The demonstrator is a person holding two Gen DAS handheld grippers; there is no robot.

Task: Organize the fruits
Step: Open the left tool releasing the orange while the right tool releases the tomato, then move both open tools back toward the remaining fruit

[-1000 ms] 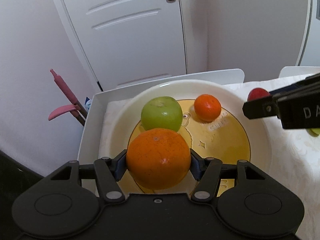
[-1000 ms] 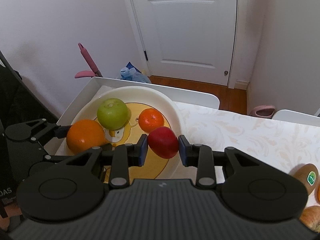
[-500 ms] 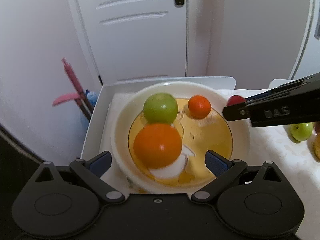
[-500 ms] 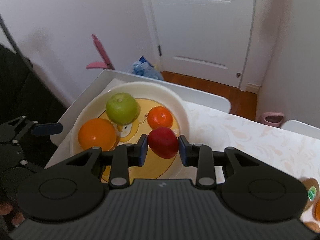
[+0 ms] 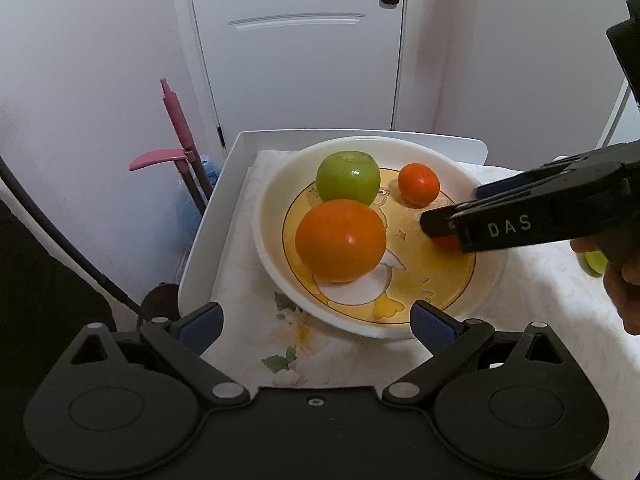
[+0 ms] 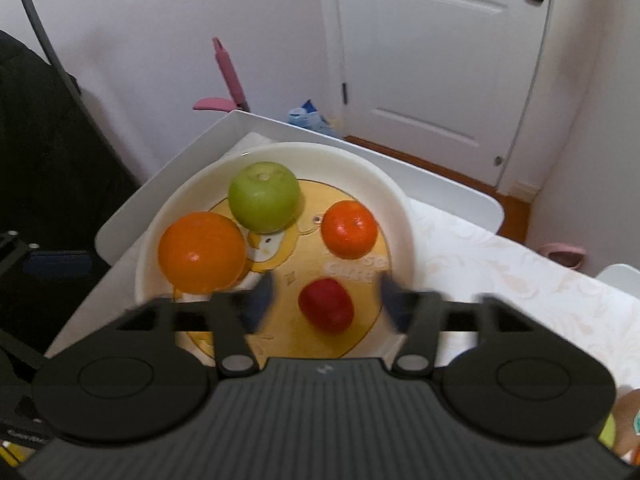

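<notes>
A white panelled door (image 5: 304, 40) and plain pale walls stand behind a table under a cream cloth (image 6: 500, 276) with a faint leafy pattern. On it sits a wide, shallow white bowl (image 5: 276, 184), glossy, its floor printed yellow with a cartoon duck.

The left gripper (image 5: 316, 326) has spread its blue-padded jaws wide and grips nothing; the big dimpled orange (image 5: 340, 240) lies in the bowl just ahead of them, clear of both pads. Beyond it rests a smooth round green apple (image 5: 348, 178), touching the orange, and further right a small shiny tangerine (image 5: 419, 184).

The right gripper (image 6: 326, 302) has just been opening; its jaws are blurred and stand apart. A small smooth red fruit (image 6: 326, 304) lies on the bowl floor between them, touched by neither pad.

A pink-handled tool (image 5: 176, 128) leans on the wall left of the table.
</notes>
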